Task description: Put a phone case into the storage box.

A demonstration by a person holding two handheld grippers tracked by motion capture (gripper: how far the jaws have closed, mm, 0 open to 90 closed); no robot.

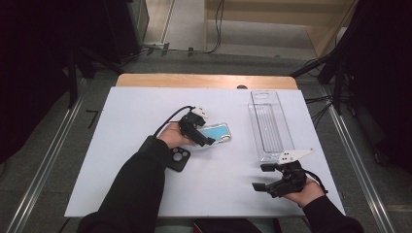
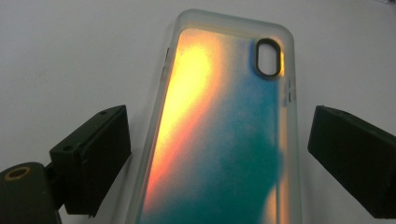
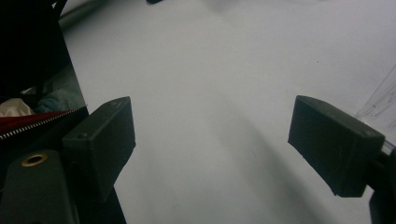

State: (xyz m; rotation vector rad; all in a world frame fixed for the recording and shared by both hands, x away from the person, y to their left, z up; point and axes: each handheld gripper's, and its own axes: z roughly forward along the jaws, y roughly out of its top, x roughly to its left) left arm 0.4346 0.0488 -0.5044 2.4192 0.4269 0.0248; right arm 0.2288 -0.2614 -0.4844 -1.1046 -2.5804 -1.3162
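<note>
A translucent phone case [image 1: 217,133] with a blue and orange back lies flat on the white table [image 1: 126,121] near the middle. In the left gripper view the phone case [image 2: 224,140] lies between the two black jaws, camera hole at the far end. My left gripper [image 1: 203,139] hovers over its near end, jaws apart and not pressing on it [image 2: 219,163]. My right gripper [image 1: 264,177] rests low at the front right, jaws wide with only bare table between them [image 3: 212,149].
A black phone case [image 1: 178,158] lies under my left wrist. A clear plastic tray [image 1: 270,124] stands lengthwise at the right, just beyond my right gripper. The table's front edge is close to my right hand.
</note>
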